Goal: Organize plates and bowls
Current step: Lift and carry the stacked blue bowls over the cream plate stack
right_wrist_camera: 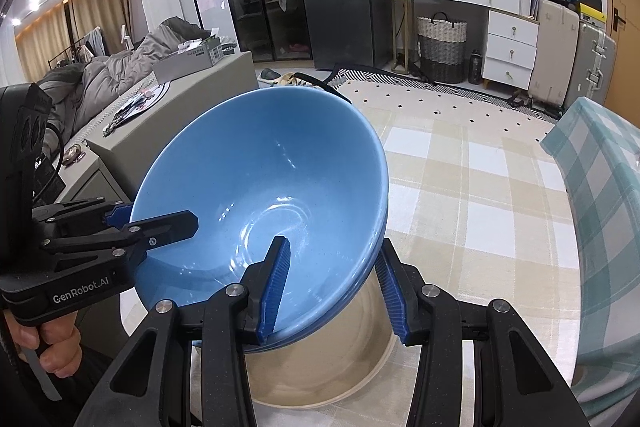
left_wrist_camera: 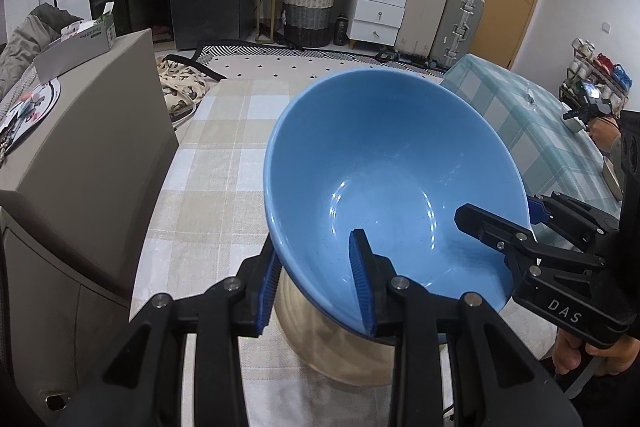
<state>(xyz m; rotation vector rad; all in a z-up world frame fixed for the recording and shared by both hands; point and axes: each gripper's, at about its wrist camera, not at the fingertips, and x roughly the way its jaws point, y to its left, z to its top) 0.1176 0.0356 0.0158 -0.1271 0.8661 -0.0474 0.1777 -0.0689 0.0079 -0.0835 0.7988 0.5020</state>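
Observation:
A large blue bowl (left_wrist_camera: 384, 163) is held in the air, tilted, above a cream round container (left_wrist_camera: 340, 347) on the checked tablecloth. My left gripper (left_wrist_camera: 316, 283) straddles its near rim, one finger inside and one outside, shut on it. My right gripper (left_wrist_camera: 500, 219) grips the opposite rim. In the right wrist view the blue bowl (right_wrist_camera: 264, 179) seems to be two nested bowls; my right gripper (right_wrist_camera: 332, 287) straddles their rim, and my left gripper (right_wrist_camera: 160, 223) clamps the left rim. The cream container (right_wrist_camera: 340, 355) sits below.
A beige-checked table (left_wrist_camera: 224, 155) lies ahead. A grey sofa arm (left_wrist_camera: 92, 163) with a box stands at the left. A teal-checked cloth (left_wrist_camera: 532, 123) covers something at the right. Drawers, a basket and suitcases stand at the far wall.

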